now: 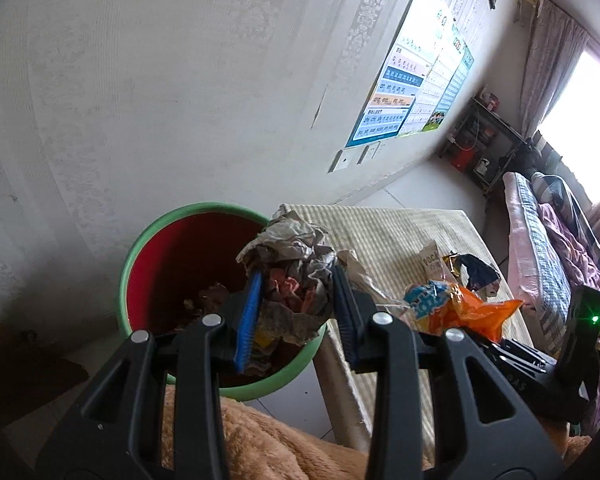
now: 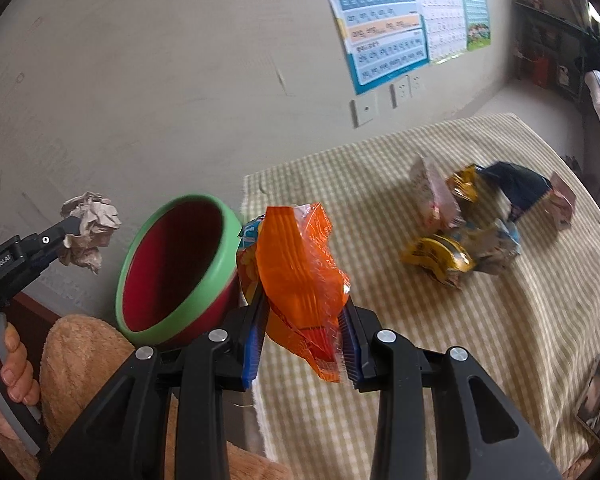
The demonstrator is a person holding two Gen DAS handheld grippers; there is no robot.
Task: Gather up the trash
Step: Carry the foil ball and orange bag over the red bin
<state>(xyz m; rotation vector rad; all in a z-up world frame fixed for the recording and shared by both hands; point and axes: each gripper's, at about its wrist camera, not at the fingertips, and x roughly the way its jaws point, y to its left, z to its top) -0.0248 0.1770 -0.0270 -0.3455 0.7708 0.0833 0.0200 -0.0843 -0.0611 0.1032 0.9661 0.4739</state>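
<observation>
My left gripper (image 1: 296,300) is shut on a crumpled paper ball (image 1: 290,254) and holds it over the right part of a red bin with a green rim (image 1: 140,248). The right wrist view shows that gripper (image 2: 70,226) with the paper ball (image 2: 88,228) left of the bin (image 2: 132,272). My right gripper (image 2: 304,328) is shut on an orange snack wrapper (image 2: 300,272), held above the table's left edge beside the bin. The wrapper also shows in the left wrist view (image 1: 468,312). Several more wrappers (image 2: 468,224) lie on the checked tablecloth (image 2: 420,340).
The bin holds some trash (image 1: 204,300). A dark flat packet (image 2: 596,396) lies at the table's right edge. A tan fleece-covered leg (image 2: 80,364) is below the bin. Behind are a wall with posters (image 2: 384,28), a shelf (image 1: 480,144) and a bed (image 1: 548,248).
</observation>
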